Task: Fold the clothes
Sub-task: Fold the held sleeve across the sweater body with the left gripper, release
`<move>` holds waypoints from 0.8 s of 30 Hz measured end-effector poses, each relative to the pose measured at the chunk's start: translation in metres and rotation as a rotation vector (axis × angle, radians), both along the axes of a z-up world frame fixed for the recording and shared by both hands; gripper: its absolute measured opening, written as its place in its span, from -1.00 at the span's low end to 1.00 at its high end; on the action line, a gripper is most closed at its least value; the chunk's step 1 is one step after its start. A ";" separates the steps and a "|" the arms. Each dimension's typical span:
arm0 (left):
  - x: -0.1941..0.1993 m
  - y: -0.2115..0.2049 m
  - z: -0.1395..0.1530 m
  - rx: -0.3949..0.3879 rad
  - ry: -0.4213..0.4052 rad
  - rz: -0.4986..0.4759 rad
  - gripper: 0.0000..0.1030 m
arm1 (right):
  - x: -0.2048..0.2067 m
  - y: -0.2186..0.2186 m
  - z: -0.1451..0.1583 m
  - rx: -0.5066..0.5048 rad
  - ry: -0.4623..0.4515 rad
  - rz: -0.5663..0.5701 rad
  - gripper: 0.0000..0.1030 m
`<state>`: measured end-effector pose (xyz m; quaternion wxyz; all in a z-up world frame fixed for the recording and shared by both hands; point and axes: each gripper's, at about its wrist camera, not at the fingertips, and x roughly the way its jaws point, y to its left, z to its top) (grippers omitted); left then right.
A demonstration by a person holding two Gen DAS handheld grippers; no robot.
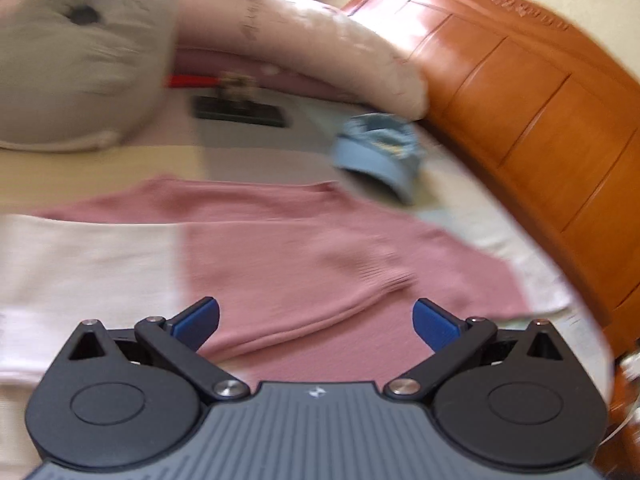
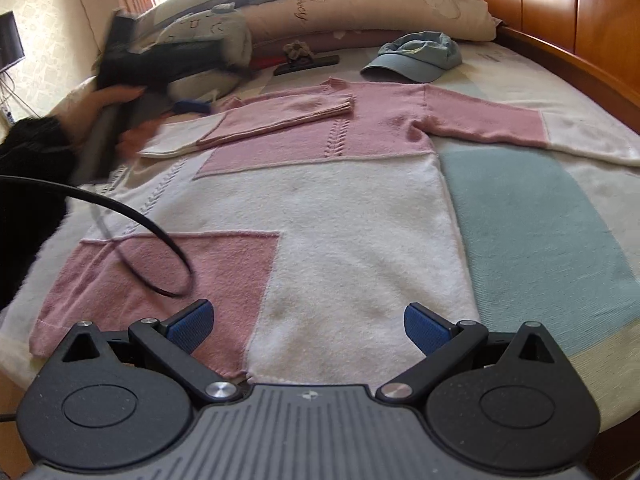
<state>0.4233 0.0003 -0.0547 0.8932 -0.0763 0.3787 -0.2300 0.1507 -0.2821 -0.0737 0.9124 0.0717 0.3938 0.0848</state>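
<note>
On the bed (image 2: 532, 216), the pink-and-white knitted sweater (image 2: 340, 216) lies flat, 1 sleeve folded across. Both grippers, left (image 1: 316, 320) and right (image 2: 308, 326), are released, empty; the outstretched sleeve (image 2: 520, 128) probably needs folding next.

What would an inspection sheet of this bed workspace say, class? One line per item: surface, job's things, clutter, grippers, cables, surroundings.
Surface: bed with a striped cover, pale green band bare.
Job's things: pink and white sweater lying flat; one sleeve folded across the chest, the other sleeve stretched out.
Clutter: blue cap, pillows, a dark flat object near them.
Grippers: left gripper open over the pink part; right gripper open above the hem.
Cables: black cable looping over the sweater.
Surroundings: wooden headboard, window behind the pillows.
</note>
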 end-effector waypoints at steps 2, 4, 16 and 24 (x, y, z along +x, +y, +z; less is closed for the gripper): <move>-0.011 0.018 0.005 0.107 -0.033 0.012 0.98 | 0.004 0.001 0.002 -0.011 0.002 -0.012 1.00; -0.022 0.035 0.010 0.214 -0.067 0.025 0.98 | 0.008 0.003 0.003 -0.019 0.002 -0.015 1.00; -0.055 0.070 0.002 0.273 -0.165 -0.115 0.98 | 0.025 0.050 -0.008 -0.022 0.061 0.020 1.00; -0.028 0.069 -0.045 0.180 -0.034 -0.087 0.98 | 0.029 0.067 0.000 -0.082 0.064 0.007 1.00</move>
